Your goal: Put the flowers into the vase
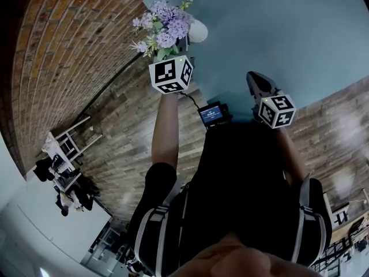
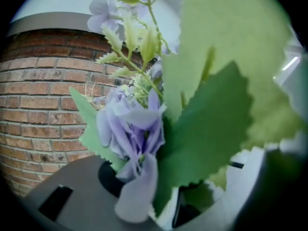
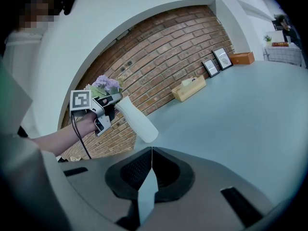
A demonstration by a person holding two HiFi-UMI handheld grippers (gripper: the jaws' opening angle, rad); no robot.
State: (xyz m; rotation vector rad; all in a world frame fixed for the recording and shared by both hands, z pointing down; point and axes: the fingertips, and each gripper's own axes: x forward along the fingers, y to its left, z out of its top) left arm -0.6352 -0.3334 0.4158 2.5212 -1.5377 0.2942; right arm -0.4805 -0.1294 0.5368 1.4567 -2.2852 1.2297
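Currently the left claw [image 2: 166, 189] pinches the stems of the leafy purple fabric flowers [image 1: 164, 25] at the mouth of the tall white vase [image 1: 198, 31] on the far pale blue surface [image 1: 288, 33]. The right claw [image 3: 151, 150], pressed together and empty, hovers well apart, so a stem snagging the rim could topple the unsteadied vase.

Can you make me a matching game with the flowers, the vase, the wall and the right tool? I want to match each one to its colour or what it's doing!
Things:
1. flowers
2. vase
3. wall
4. right tool

Matches:
A. white
B. shut, with nothing in it
C. purple, with green leaves
D. red-brown bricks

Pairs: 1-C, 2-A, 3-D, 4-B
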